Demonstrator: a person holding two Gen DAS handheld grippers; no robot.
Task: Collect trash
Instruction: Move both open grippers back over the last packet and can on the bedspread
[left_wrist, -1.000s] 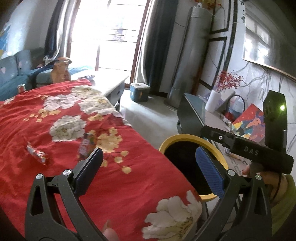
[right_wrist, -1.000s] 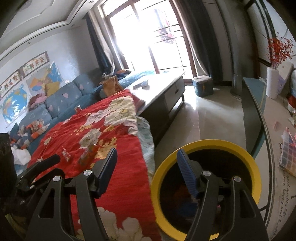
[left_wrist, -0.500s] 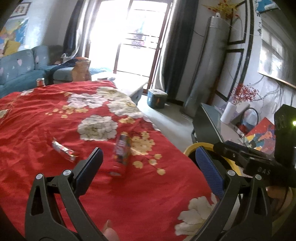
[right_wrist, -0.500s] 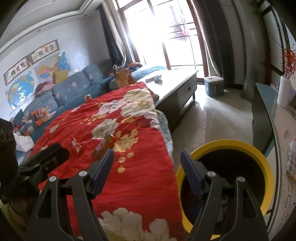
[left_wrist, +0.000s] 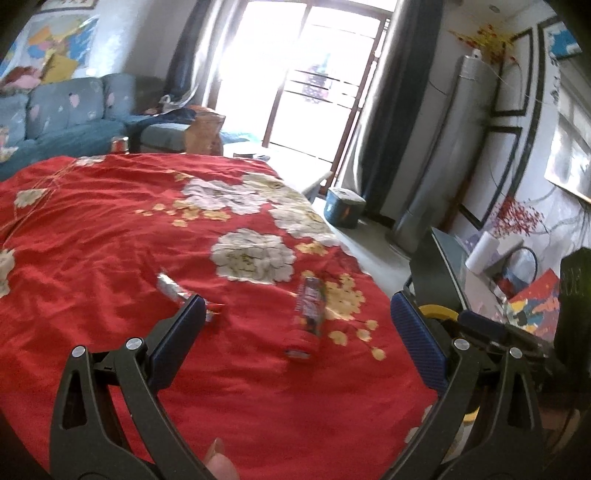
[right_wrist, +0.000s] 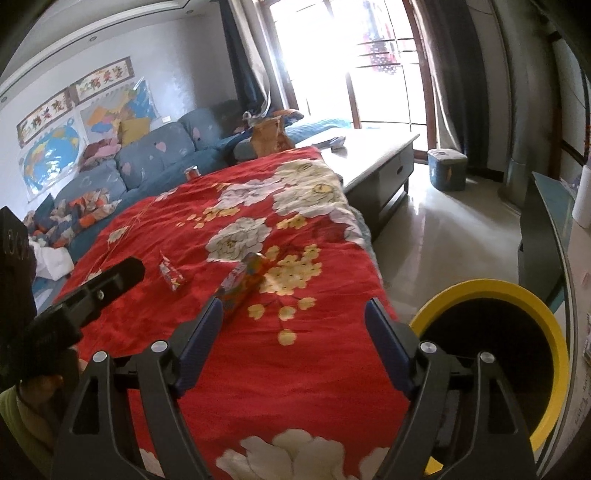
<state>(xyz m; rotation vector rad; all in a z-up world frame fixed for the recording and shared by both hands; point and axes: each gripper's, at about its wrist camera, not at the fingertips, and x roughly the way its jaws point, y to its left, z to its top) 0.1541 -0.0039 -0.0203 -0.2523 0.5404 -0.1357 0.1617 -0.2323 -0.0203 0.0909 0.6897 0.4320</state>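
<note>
Sunlit red quilt (left_wrist: 110, 229) is carrying two wrappers: long wrapper (left_wrist: 308, 314) and small wrapper (left_wrist: 173, 290). Both grippers' fingers are hanging spread, empty; pinching risks snagging cloth.

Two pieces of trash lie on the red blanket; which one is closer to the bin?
The long dark wrapper, lying on the yellow flowers toward the blanket's bin-side edge. The small silver wrapper lies farther from the yellow-rimmed bin.
</note>
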